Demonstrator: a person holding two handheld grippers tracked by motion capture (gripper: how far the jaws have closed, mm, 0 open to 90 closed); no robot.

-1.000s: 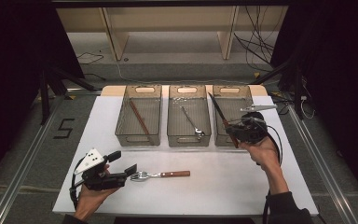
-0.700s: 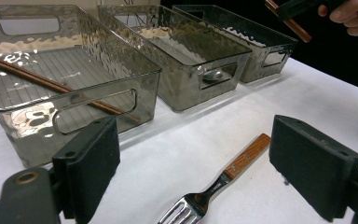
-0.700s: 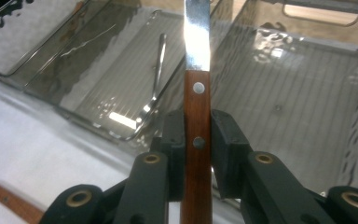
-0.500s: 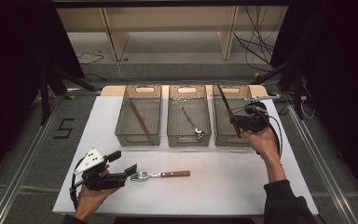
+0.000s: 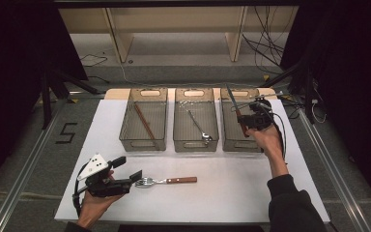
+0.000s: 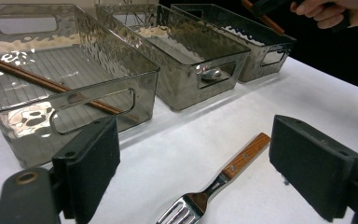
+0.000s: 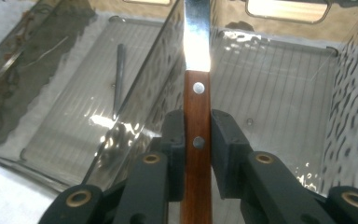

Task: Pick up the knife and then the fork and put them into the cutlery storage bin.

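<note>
My right gripper (image 5: 245, 120) is shut on the wooden handle of a knife (image 5: 232, 101) and holds it above the right bin (image 5: 241, 145). In the right gripper view the pads clamp the knife (image 7: 197, 100) on both sides, and the blade points away over the bin's ribbed floor (image 7: 279, 93). A fork (image 5: 166, 181) with a wooden handle lies on the white table at the front. My left gripper (image 5: 128, 169) stands open at its tines. In the left gripper view the fork (image 6: 240, 158) lies between the wide-apart jaws, untouched.
Three clear grey bins stand in a row at the back. The left bin (image 5: 142, 144) holds a brown chopstick (image 5: 145, 122). In the middle bin (image 5: 195, 145) lies a metal spoon (image 5: 199, 126). Dark floor and cables surround the table (image 5: 232, 198).
My right gripper has carried the knife a little farther back over the right bin. The left gripper and the fork have stayed where they were.
</note>
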